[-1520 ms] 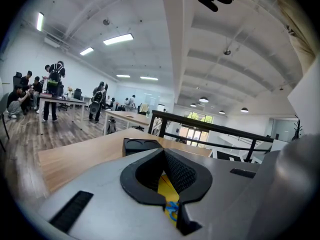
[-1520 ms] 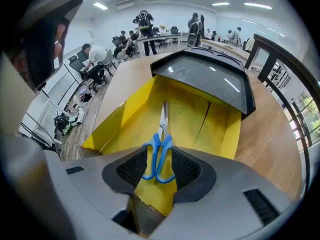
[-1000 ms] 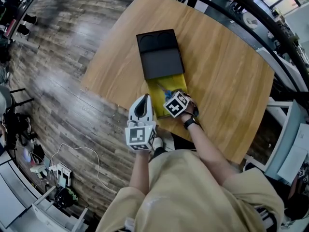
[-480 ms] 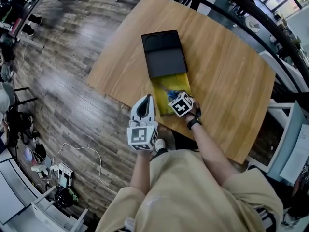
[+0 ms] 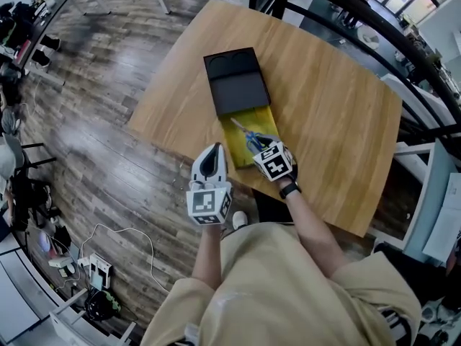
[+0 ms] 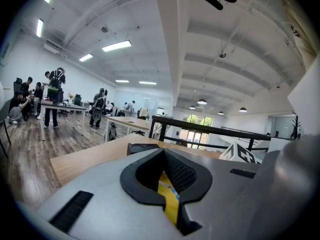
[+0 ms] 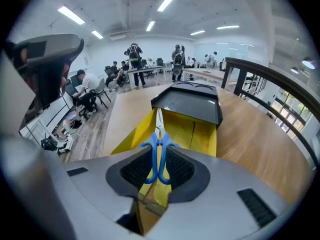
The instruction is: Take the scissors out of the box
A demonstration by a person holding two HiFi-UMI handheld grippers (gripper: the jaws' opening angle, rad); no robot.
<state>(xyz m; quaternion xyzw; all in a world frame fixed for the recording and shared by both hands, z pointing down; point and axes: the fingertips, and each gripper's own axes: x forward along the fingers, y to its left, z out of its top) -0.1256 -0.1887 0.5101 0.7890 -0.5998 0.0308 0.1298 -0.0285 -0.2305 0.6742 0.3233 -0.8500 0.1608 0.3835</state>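
Observation:
Blue-handled scissors hang over the open yellow box tray, blades pointing away from me. My right gripper is shut on their handle loops, one pad on each side. In the head view the scissors lie over the yellow tray, just ahead of my right gripper. The box's black sleeve covers the tray's far end. My left gripper hovers at the table's near edge, left of the box, shut on nothing. Through its jaws a strip of the yellow tray shows.
The box lies on a wooden table, and a dark railing runs past the table's far side. Wood floor with cables lies to the left. Several people sit and stand at desks far across the room.
My right gripper has closed on the scissors' handles and lifted them a little above the tray. The left gripper has drifted slightly beside the box.

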